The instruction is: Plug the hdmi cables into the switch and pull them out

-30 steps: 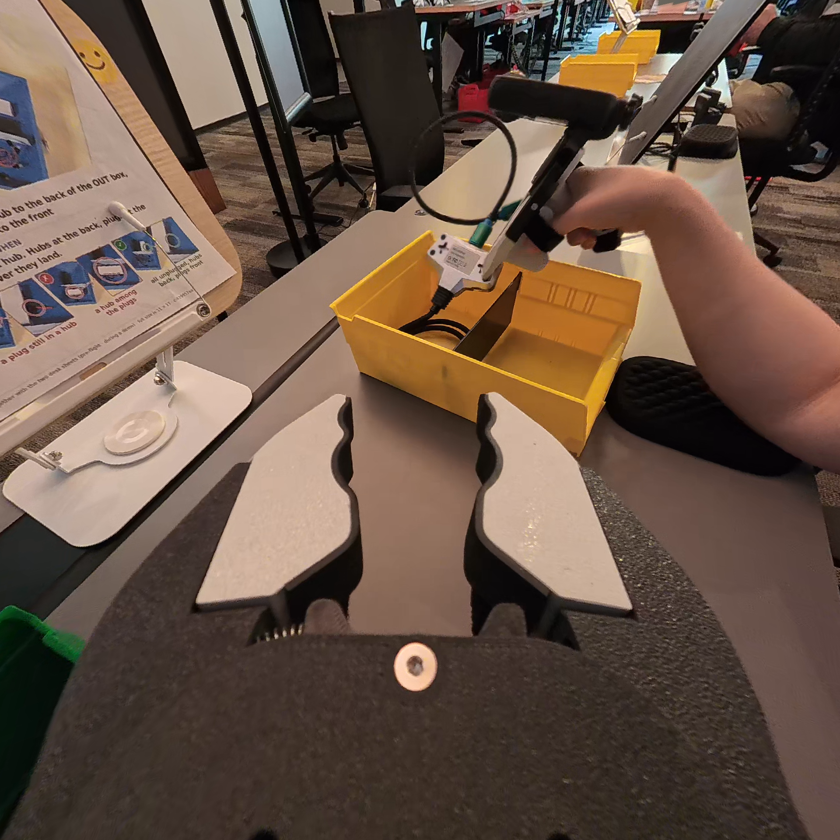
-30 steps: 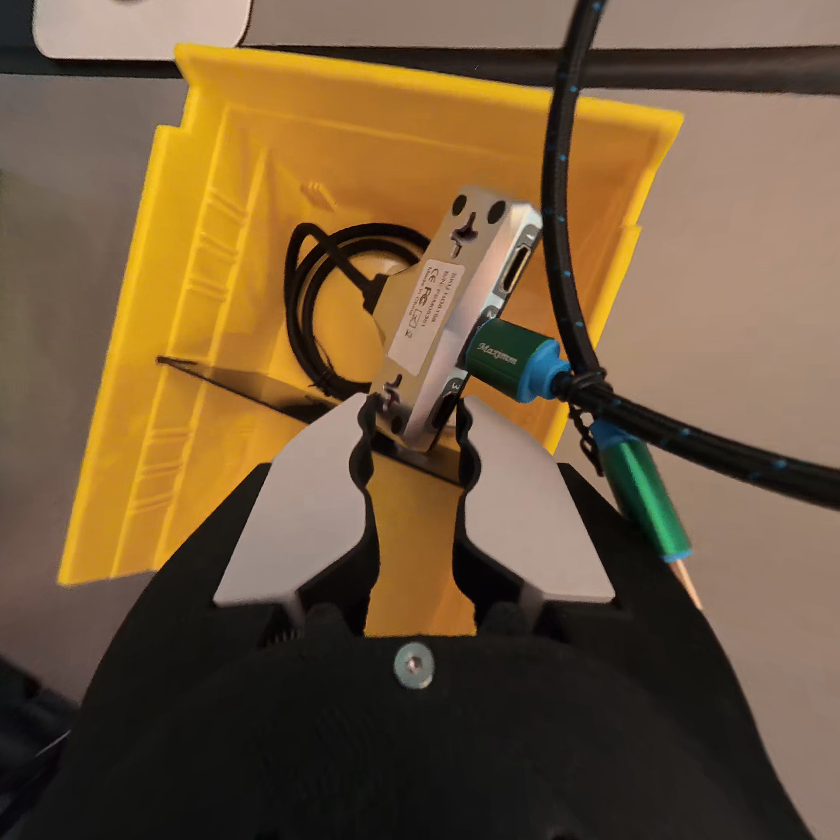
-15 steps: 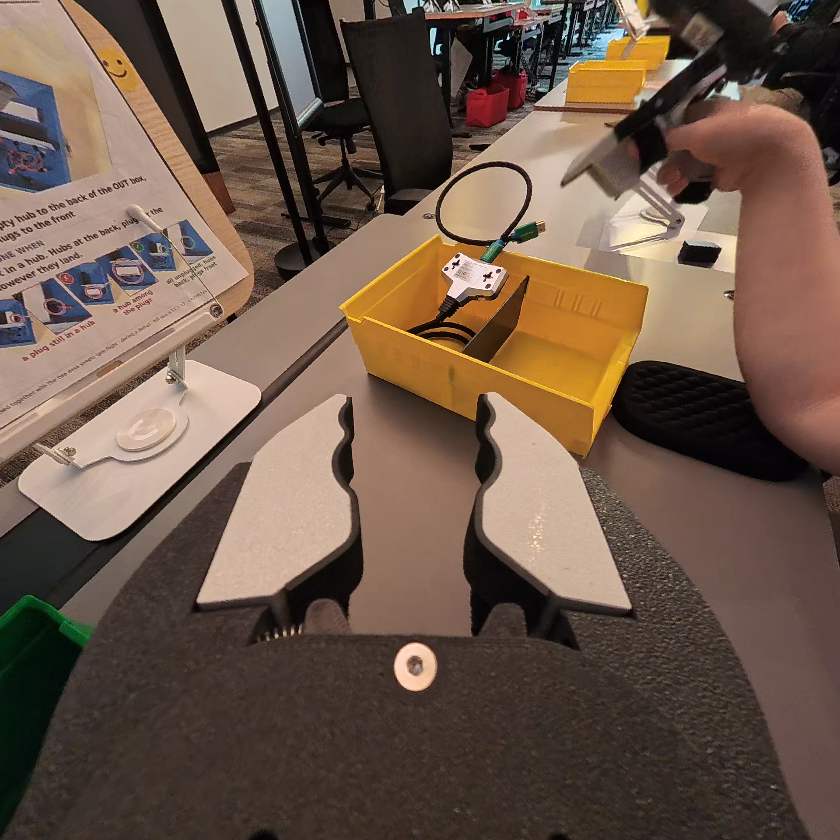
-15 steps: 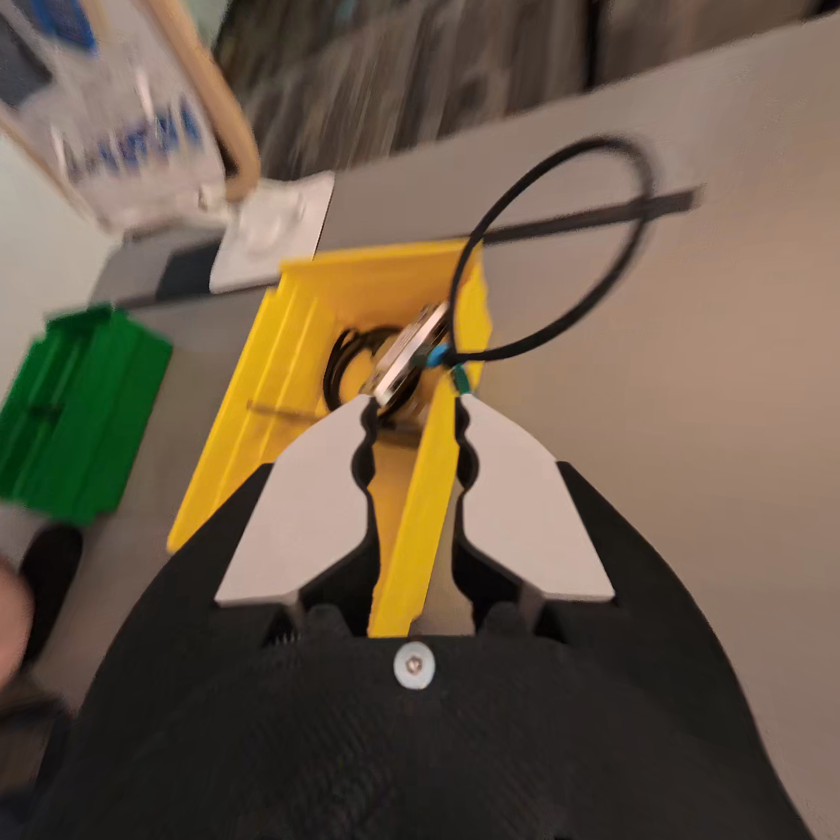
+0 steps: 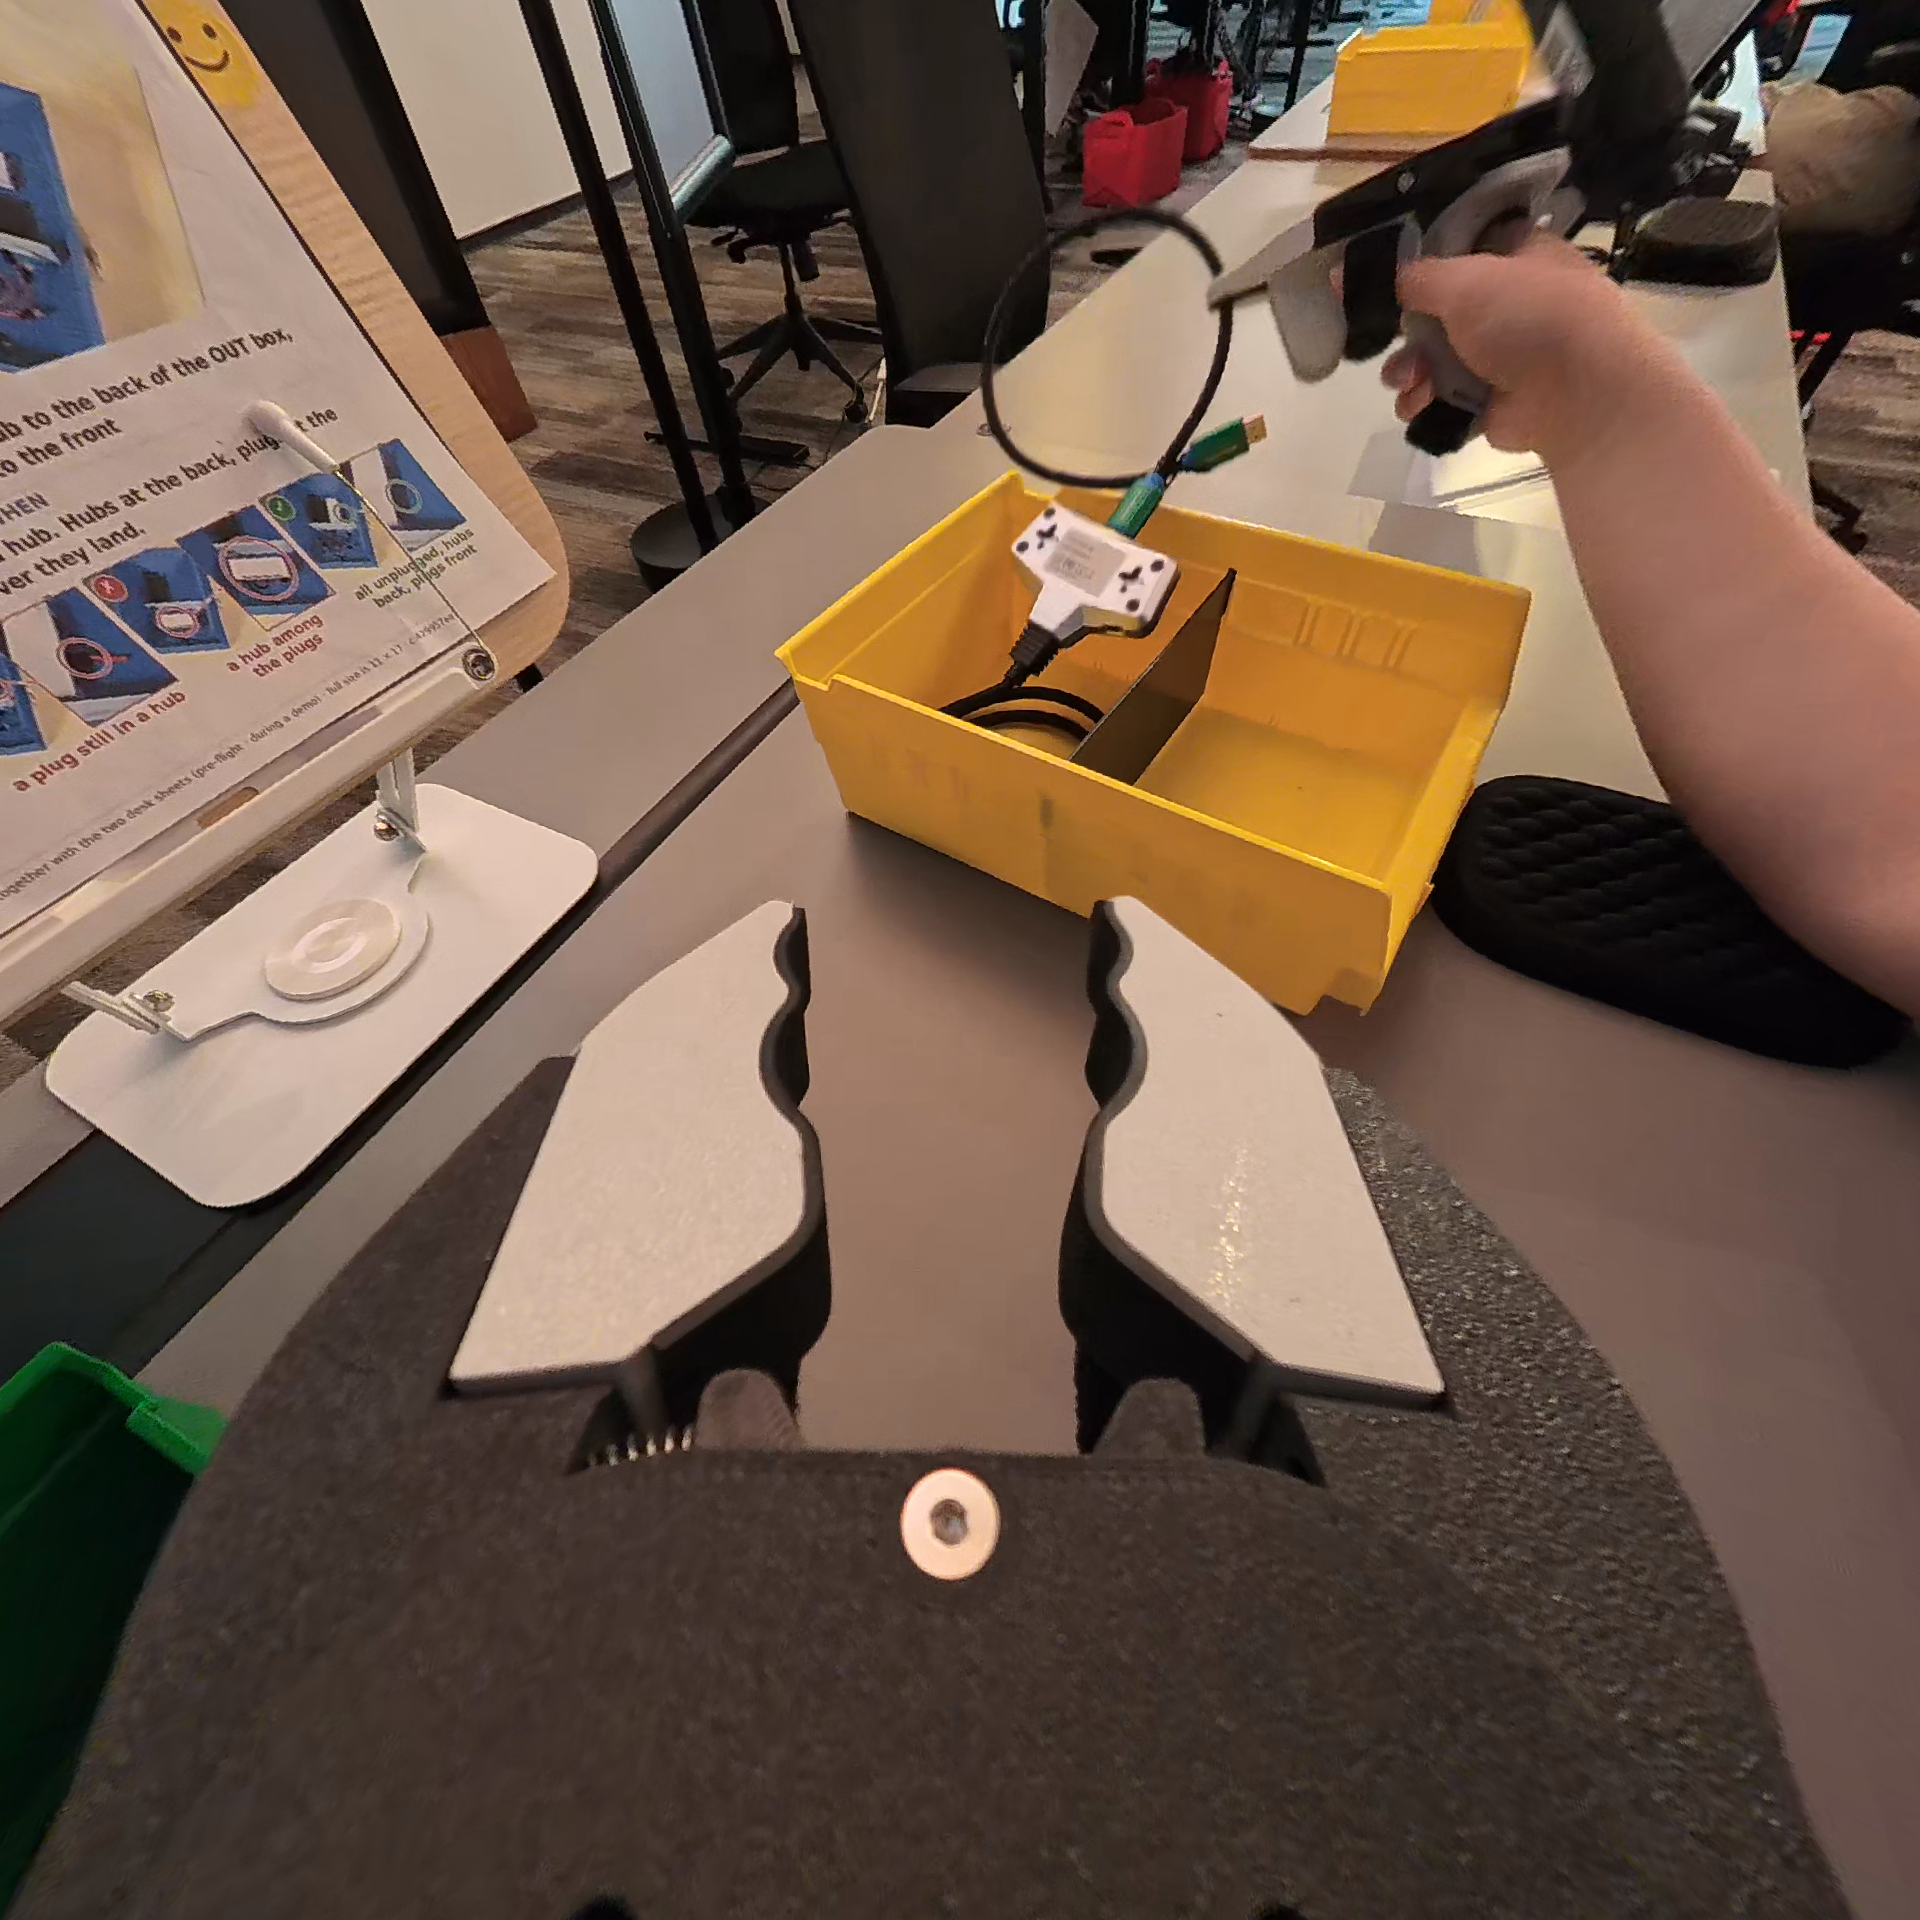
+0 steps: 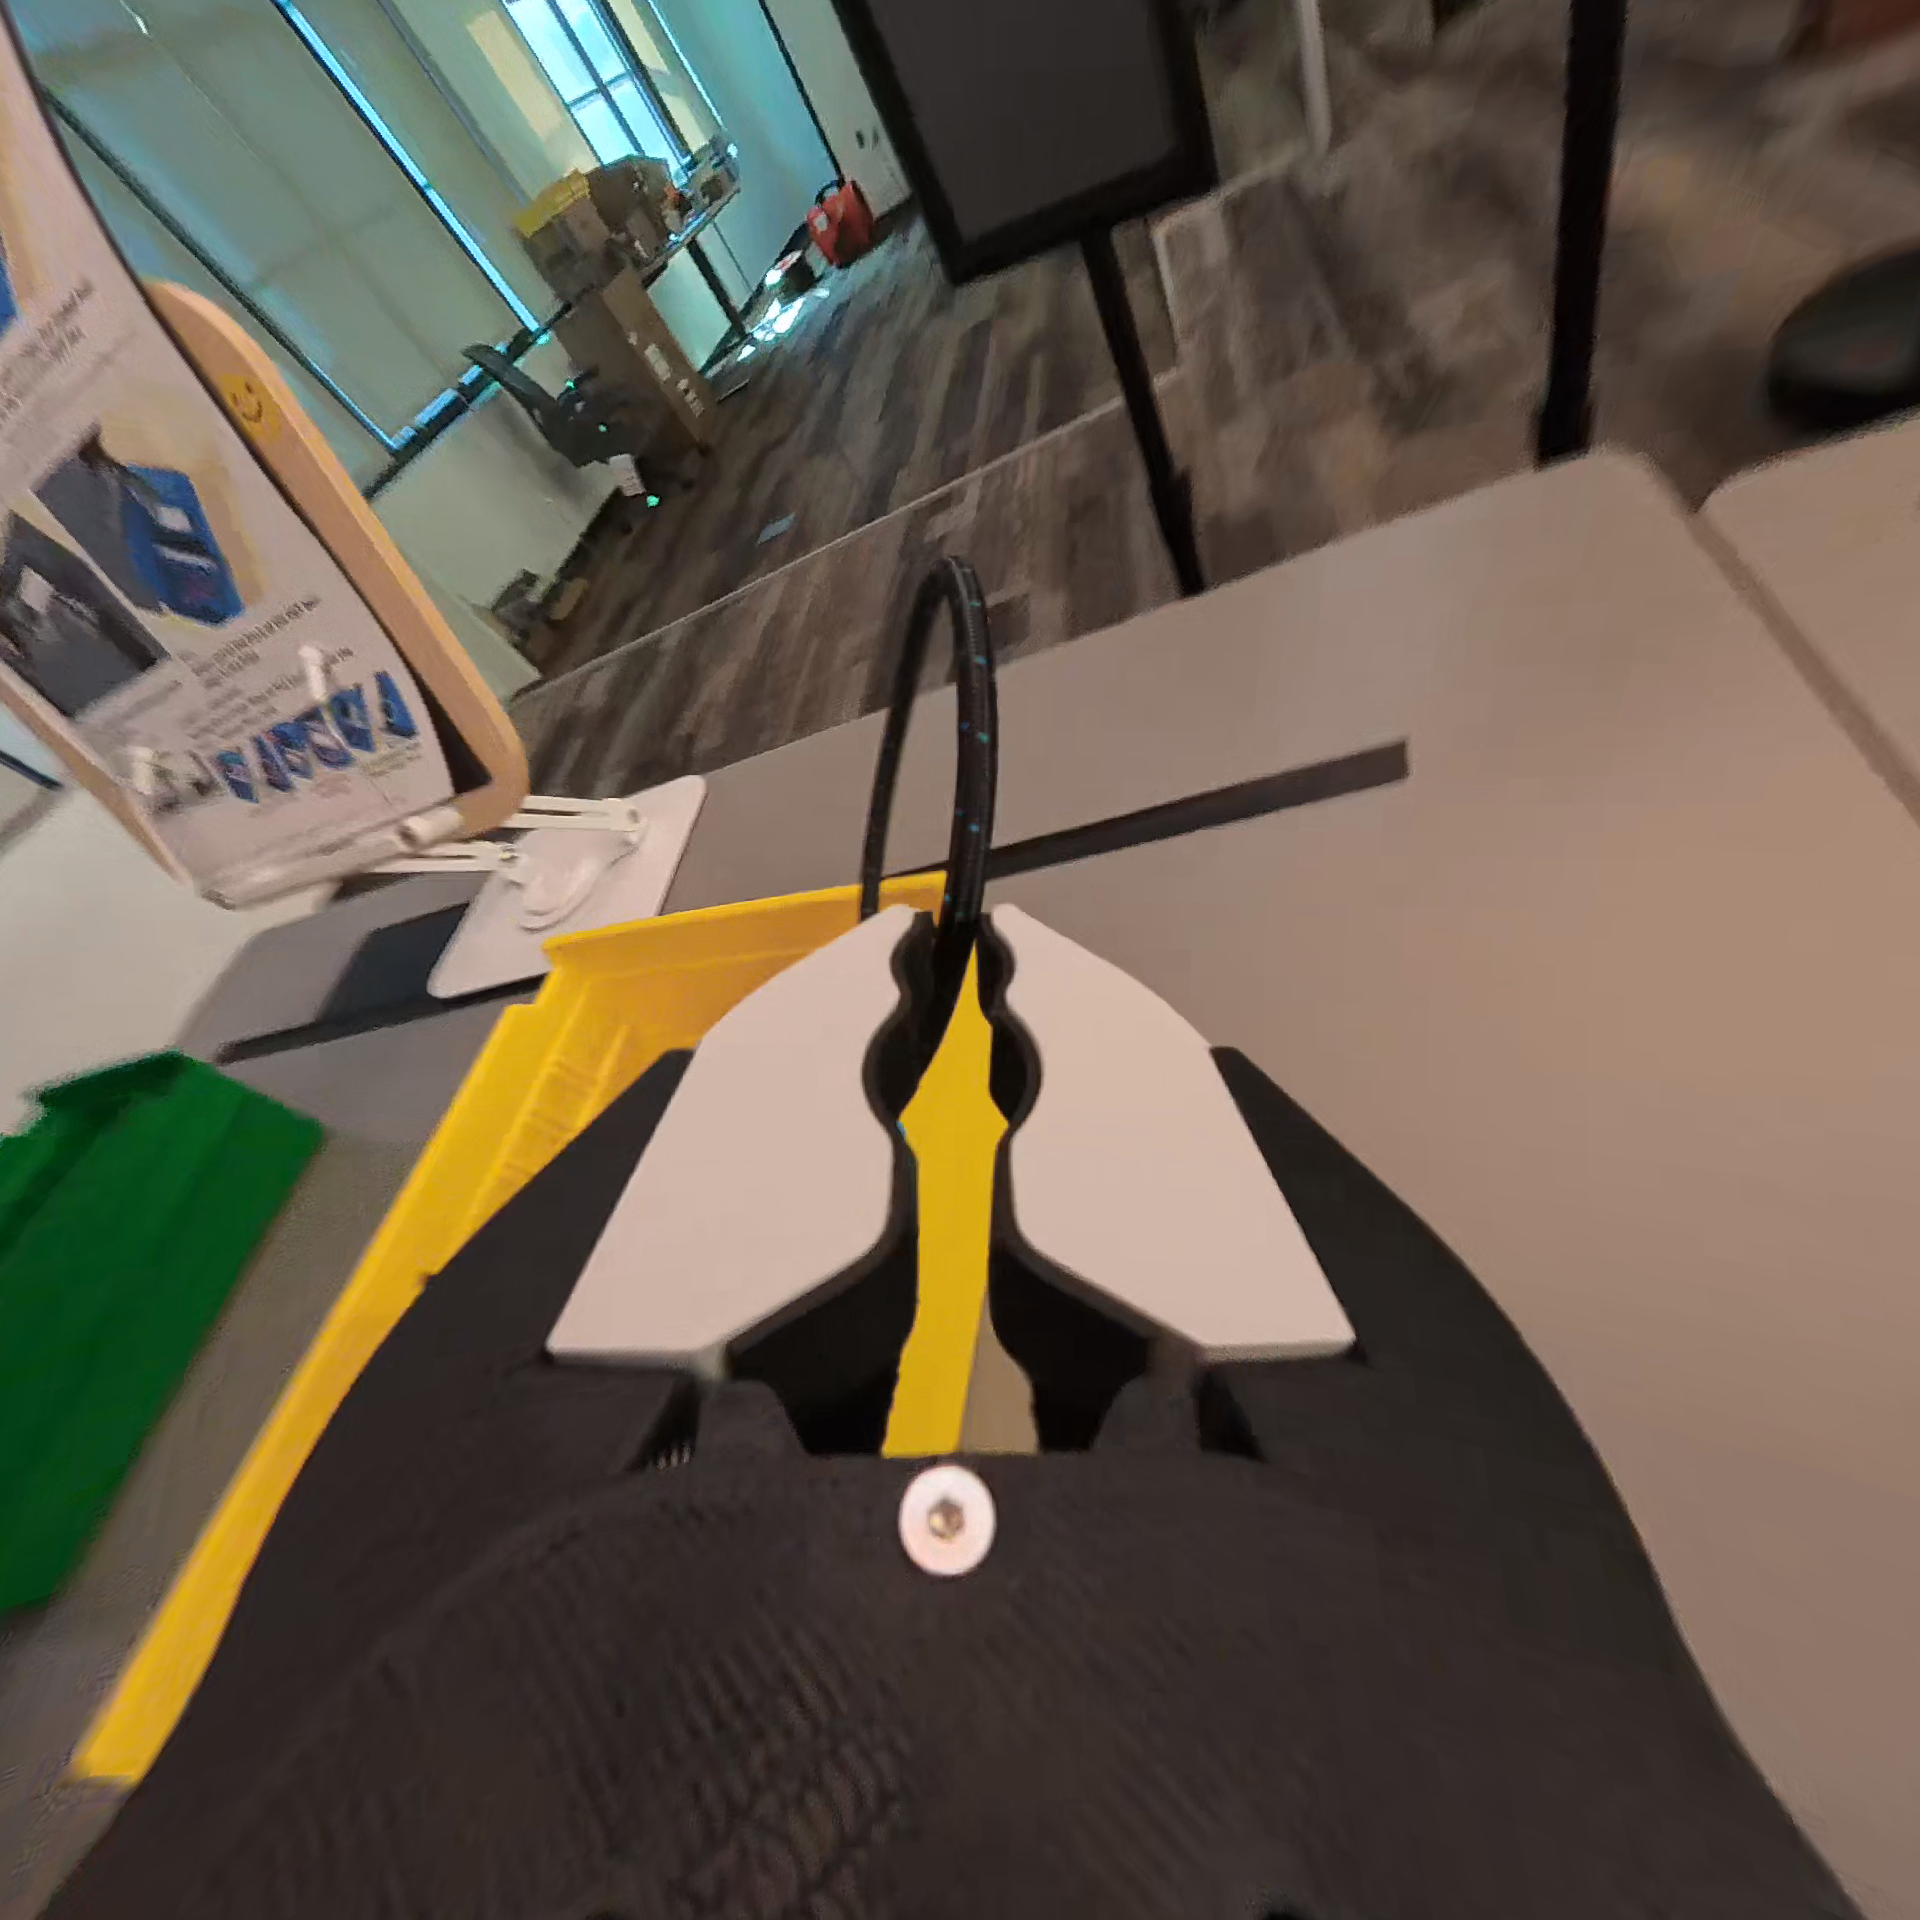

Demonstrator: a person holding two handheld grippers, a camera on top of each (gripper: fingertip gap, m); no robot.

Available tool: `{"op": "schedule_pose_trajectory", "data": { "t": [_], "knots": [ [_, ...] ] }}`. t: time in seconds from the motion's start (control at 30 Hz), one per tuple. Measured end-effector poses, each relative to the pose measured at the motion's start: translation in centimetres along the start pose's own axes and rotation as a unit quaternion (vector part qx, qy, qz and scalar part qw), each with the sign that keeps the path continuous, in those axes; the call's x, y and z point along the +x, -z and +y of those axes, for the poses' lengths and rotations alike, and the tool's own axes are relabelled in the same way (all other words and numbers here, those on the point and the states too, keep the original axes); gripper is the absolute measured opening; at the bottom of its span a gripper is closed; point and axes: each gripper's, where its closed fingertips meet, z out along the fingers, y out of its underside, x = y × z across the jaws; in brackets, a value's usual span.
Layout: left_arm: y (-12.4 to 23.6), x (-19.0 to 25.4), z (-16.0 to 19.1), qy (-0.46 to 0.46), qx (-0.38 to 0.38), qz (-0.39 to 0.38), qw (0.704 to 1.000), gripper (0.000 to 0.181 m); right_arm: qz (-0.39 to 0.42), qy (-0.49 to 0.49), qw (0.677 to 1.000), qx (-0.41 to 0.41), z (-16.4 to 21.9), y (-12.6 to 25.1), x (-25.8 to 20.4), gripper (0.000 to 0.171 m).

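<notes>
The white HDMI switch (image 5: pixel 1091 566) leans in the back compartment of the yellow bin (image 5: pixel 1091 831), its own black lead coiled (image 5: pixel 1029 712) below it. One green plug (image 5: pixel 1138 506) sits in the switch; the other green plug (image 5: pixel 1221 442) hangs free. The black HDMI cable (image 5: pixel 1101 343) loops up above the bin. My right gripper (image 5: pixel 1236 281) is at the loop's right side. In the right wrist view it (image 6: pixel 951 920) is nearly shut with the cable (image 6: pixel 951 727) between its tips. My left gripper (image 5: pixel 945 935) is open and empty over the table, short of the bin.
An instruction board on a white stand (image 5: pixel 312 987) is at the left, also in the right wrist view (image 6: pixel 260 623). A green bin (image 5: pixel 62 1455) is at the near left. A black padded rest (image 5: pixel 1621 914) lies right of the yellow bin. Chairs and other tables stand behind. The left gripper's tips are roughly 45 cm from the right gripper's. From either gripper's tips it is about 35 cm to the black padded rest (image 5: pixel 1621 914).
My right gripper let go of the switch, which now rests in the bin. It lifted away, came back to the cable loop and closed on it. My left gripper stayed open and still.
</notes>
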Motion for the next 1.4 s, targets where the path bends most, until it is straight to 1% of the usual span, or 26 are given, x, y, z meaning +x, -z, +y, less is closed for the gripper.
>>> {"op": "schedule_pose_trajectory", "data": {
  "t": [0.1,0.17,0.23,0.27,0.3,0.37,0.43,0.53,0.6,0.67,0.8,0.87,0.97,1.03,1.1,1.17,1.2,1.27,1.4],
  "knots": [
    [-0.1,0.0,0.1,-0.001,-0.003,-0.001,1.0,0.051,0.021,0.125,0.992,0.009,-0.8,-0.1,-2.1,0.009],
    [-0.1,0.0,0.0,0.0,-0.001,-0.001,1.0,0.051,0.056,0.206,0.977,0.011,-0.9,-0.4,-2.6,0.01],
    [0.0,-0.1,-0.1,-0.001,0.001,-0.002,1.0,0.051,0.082,0.258,0.963,-0.003,-0.4,-1.0,-2.6,0.009],
    [0.1,0.0,-0.1,-0.001,0.001,-0.002,1.0,0.051,0.094,0.266,0.959,-0.022,0.2,-1.4,-2.4,0.01],
    [0.1,0.0,-0.2,-0.001,0.002,-0.001,1.0,0.051,0.096,0.267,0.959,-0.024,0.4,-1.8,-2.3,0.01],
    [0.3,-0.1,-0.4,-0.003,0.006,-0.004,1.0,0.05,0.07,0.259,0.963,-0.014,0.5,-2.2,-3.1,0.009],
    [0.5,-0.2,-0.5,-0.003,0.009,-0.006,1.0,0.05,0.062,0.253,0.965,-0.024,0.8,-2.3,-3.2,0.01],
    [1.6,-1.1,-1.0,-0.008,0.014,-0.025,1.0,0.05,0.086,0.266,0.96,-0.033,0.8,-2.2,-2.6,0.011],
    [3.0,-2.3,-1.6,-0.008,0.021,-0.048,0.999,0.05,0.102,0.265,0.958,-0.033,0.7,-2.2,-2.4,0.015],
    [4.9,-3.4,-2.2,0.004,0.03,-0.064,0.997,0.05,0.111,0.269,0.956,-0.037,0.6,-2.2,-2.4,0.027],
    [9.9,-7.2,-1.8,0.03,0.012,-0.138,0.99,0.049,0.119,0.281,0.951,-0.044,0.3,-1.6,-2.8,0.03],
    [12.6,-9.2,-0.4,0.055,-0.023,-0.179,0.982,0.048,0.121,0.284,0.95,-0.041,-0.1,-1.1,-3.1,0.03],
    [15.6,-10.7,3.5,0.102,-0.11,-0.198,0.969,0.046,0.122,0.291,0.949,-0.024,-1.0,-0.3,-3.9,0.031],
    [17.1,-10.9,7.1,0.134,-0.191,-0.194,0.953,0.036,0.119,0.295,0.948,-0.009,-1.7,0.3,-4.7,0.031],
    [18.5,-10.9,11.0,0.184,-0.28,-0.19,0.923,0.034,0.114,0.301,0.947,0.004,-2.2,0.9,-5.7,0.031],
    [19.7,-10.9,14.2,0.235,-0.348,-0.199,0.886,0.034,0.113,0.311,0.944,0.013,-2.6,1.5,-6.5,0.031],
    [20.1,-11.0,15.3,0.254,-0.371,-0.202,0.87,0.033,0.115,0.316,0.942,0.018,-2.8,1.7,-6.9,0.031],
    [20.4,-11.4,16.6,0.274,-0.393,-0.213,0.852,0.031,0.114,0.325,0.938,0.026,-3.2,2.1,-7.8,0.03],
    [20.7,-12.0,17.8,0.282,-0.416,-0.232,0.833,0.031,0.11,0.341,0.933,0.029,-3.2,2.3,-8.9,0.031]
  ]
}}
